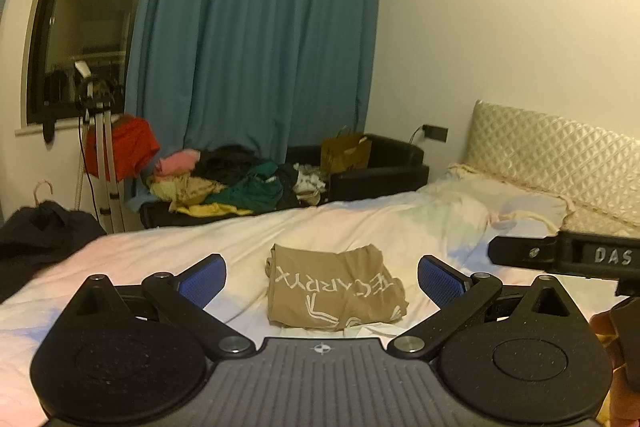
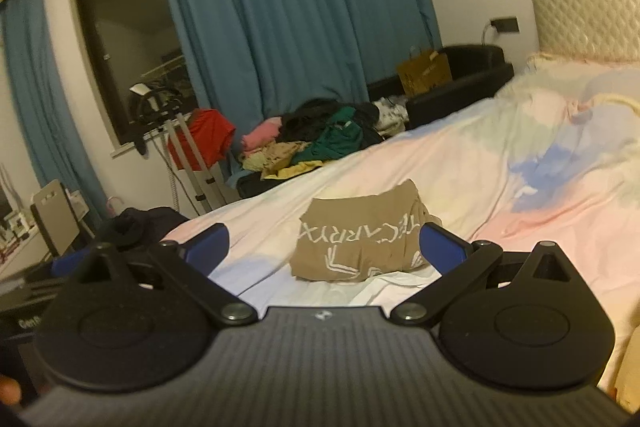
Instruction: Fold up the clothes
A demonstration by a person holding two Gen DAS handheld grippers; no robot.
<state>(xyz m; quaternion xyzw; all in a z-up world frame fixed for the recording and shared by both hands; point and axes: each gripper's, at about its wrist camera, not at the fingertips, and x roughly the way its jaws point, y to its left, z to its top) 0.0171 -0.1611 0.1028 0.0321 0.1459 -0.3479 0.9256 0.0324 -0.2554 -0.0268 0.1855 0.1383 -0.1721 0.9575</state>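
A tan T-shirt (image 1: 336, 289) with white lettering lies folded into a small bundle on the pastel bedsheet (image 1: 240, 239). My left gripper (image 1: 322, 279) is raised above the bed in front of the shirt, open, with nothing between its blue pads (image 1: 202, 279). In the right wrist view the same tan T-shirt (image 2: 360, 243) lies just beyond my right gripper (image 2: 326, 249), which is also open and empty above the bedsheet (image 2: 540, 187). Part of the right gripper's body (image 1: 568, 255) shows at the right edge of the left wrist view.
A pile of mixed clothes (image 1: 240, 183) lies on a dark bench past the bed's far side, beside a black armchair (image 1: 384, 163) holding a paper bag. A tripod (image 1: 102, 163) with a red garment stands by the window. A dark garment (image 1: 36, 235) lies at the left; a quilted headboard (image 1: 560, 155) is at the right.
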